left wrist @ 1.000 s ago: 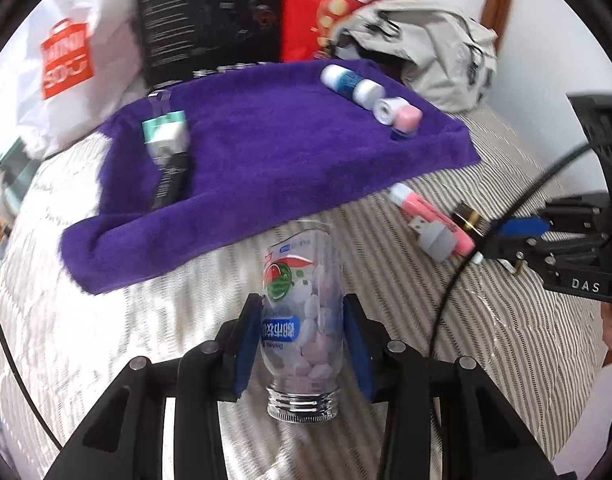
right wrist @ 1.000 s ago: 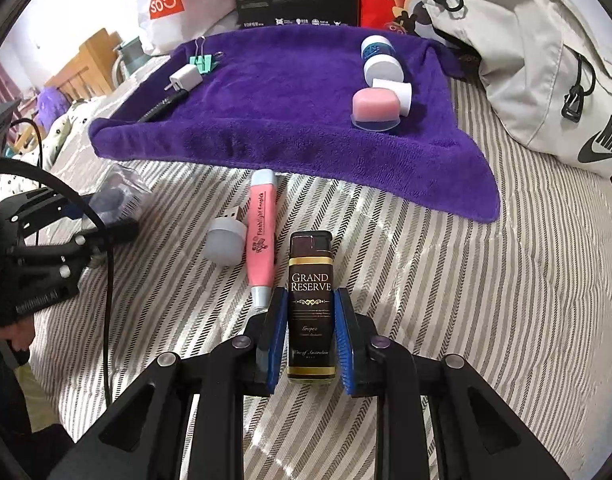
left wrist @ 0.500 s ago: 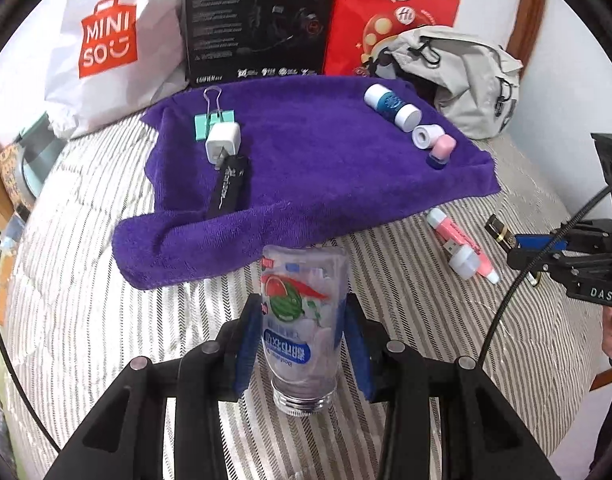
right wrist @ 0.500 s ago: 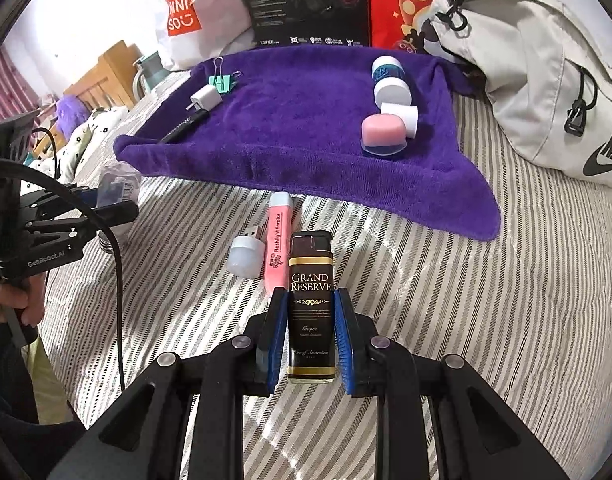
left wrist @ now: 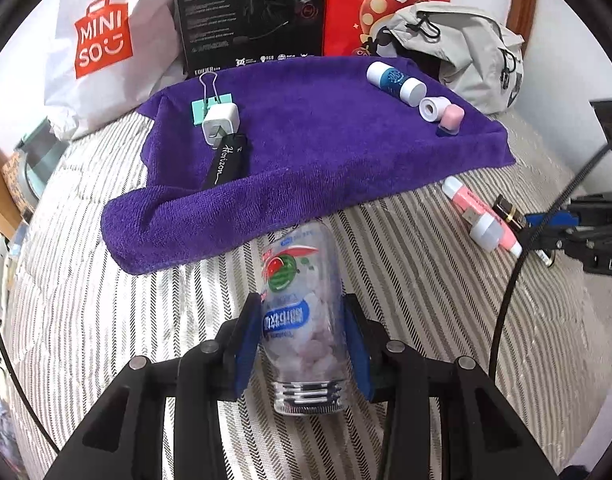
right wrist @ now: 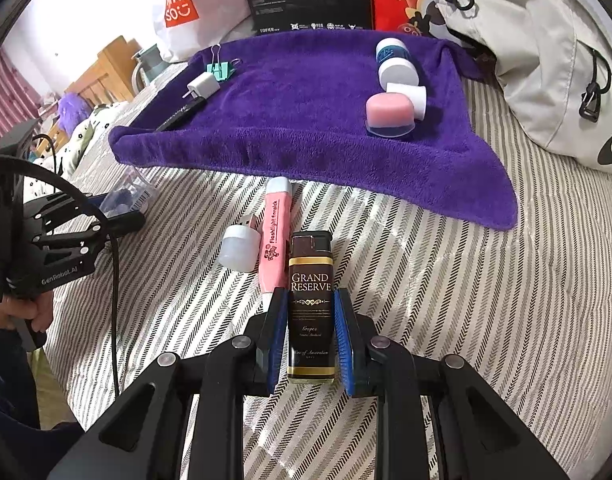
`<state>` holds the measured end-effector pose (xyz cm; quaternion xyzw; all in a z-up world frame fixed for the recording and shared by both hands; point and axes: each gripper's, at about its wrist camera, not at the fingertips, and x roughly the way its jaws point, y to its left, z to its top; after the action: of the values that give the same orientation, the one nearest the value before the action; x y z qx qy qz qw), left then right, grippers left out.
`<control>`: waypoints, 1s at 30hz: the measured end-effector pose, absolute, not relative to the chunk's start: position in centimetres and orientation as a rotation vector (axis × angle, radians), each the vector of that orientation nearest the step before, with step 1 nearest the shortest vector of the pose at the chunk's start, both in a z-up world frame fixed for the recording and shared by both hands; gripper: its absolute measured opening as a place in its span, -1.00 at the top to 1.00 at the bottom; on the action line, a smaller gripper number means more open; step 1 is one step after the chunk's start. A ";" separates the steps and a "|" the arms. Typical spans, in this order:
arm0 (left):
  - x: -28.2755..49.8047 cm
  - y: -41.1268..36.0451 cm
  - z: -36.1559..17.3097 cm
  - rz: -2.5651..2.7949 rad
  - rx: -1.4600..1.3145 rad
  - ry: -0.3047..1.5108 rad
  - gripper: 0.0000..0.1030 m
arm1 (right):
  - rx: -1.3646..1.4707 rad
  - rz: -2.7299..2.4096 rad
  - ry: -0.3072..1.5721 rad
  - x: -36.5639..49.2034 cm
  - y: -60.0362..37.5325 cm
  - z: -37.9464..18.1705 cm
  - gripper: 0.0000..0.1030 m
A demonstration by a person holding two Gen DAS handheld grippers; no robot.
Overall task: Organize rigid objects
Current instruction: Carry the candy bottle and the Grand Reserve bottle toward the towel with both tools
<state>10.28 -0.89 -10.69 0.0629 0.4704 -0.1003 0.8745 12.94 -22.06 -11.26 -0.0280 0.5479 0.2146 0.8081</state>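
My left gripper (left wrist: 302, 310) is shut on a clear candy bottle (left wrist: 302, 312) with a silver screw neck, held over the striped bedspread just short of the purple towel (left wrist: 306, 152). My right gripper (right wrist: 309, 308) is shut on a dark "Grand Reserve" lighter (right wrist: 309, 304). Beside the lighter lie a pink flashlight pen (right wrist: 276, 228) and a white USB cap piece (right wrist: 238, 246). On the towel sit a green binder clip (left wrist: 210, 100), a white charger (left wrist: 221, 122), a black case (left wrist: 226, 162), a blue-white tube (left wrist: 395, 82), a white cap (left wrist: 433, 109) and a pink-capped jar (left wrist: 449, 120).
Behind the towel stand a white MINISO bag (left wrist: 102, 48), a black box (left wrist: 250, 16), a red bag (left wrist: 385, 4) and a grey backpack (left wrist: 457, 48). A hand (right wrist: 30, 312) holds the left gripper at the left edge of the right wrist view.
The left gripper with the bottle has pulled back and swung, so more of the towel shows. The right gripper has lifted slightly with the lighter, staying beside the pink pen.
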 end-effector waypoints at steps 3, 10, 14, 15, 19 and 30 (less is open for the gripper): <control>9.9 -0.7 -10.8 -0.206 0.120 0.957 0.26 | -0.058 0.463 1.170 13.0 -21.8 -11.2 0.55; 10.1 -0.2 -10.2 -0.221 0.062 0.980 0.27 | -0.057 0.489 1.147 12.9 -21.5 -9.9 0.55; 10.0 0.1 -9.1 -0.229 0.057 0.976 0.27 | -0.054 0.494 1.136 13.1 -21.6 -9.2 0.55; 10.1 0.2 -8.6 -0.231 0.061 0.971 0.27 | -0.050 0.502 1.129 13.3 -21.6 -8.9 0.55; 10.6 0.4 -7.2 -0.219 0.077 0.954 0.27 | -0.046 0.525 1.107 14.1 -21.3 -7.9 0.55; 13.9 1.4 -3.9 -0.188 0.079 0.918 0.27 | -0.086 0.546 1.048 19.9 -19.7 -6.0 0.55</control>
<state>13.95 1.39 -3.86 0.0381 0.4423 -0.0906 0.8915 19.89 -19.74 -6.00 -0.0405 0.4940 0.2573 0.8295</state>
